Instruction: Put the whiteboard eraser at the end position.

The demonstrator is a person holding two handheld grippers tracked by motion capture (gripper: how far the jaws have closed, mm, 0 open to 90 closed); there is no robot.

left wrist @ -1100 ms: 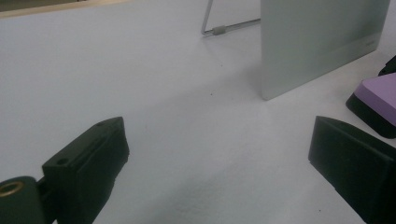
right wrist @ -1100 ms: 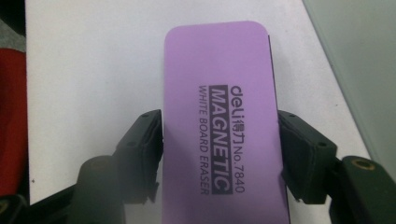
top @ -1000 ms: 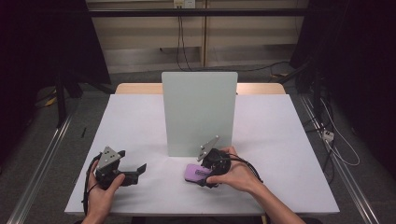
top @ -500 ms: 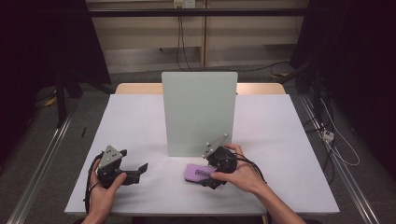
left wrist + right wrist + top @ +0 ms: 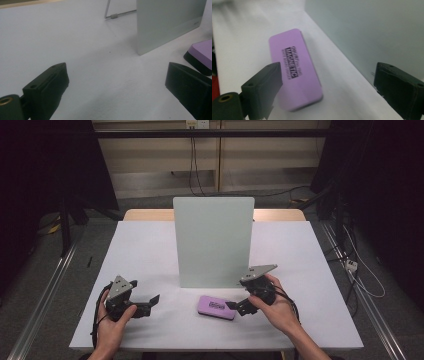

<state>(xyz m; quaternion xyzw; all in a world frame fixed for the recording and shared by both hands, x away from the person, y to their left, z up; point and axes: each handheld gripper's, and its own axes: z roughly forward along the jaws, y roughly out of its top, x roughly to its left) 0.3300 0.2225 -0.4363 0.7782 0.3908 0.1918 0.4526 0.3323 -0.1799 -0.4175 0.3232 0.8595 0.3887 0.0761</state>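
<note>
The right gripper (image 5: 239,307), jaws spread, points at the purple eraser (image 5: 216,307) lying flat at the table's (image 5: 145,245) six o'clock. A skewed grab could shove it into the upright whiteboard (image 5: 213,240) at twelve o'clock. The left gripper (image 5: 150,301), also spread, idles at nine o'clock.

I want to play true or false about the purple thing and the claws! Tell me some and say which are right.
1. The purple eraser lies flat on the white table. True.
2. The right claw is squeezing the eraser. False: its jaws are open, the eraser lies free.
3. The left claw is open. True.
4. The white board lies flat on the table. False: it stands upright.
5. The eraser is behind the board. False: it lies in front, on the person's side.
</note>
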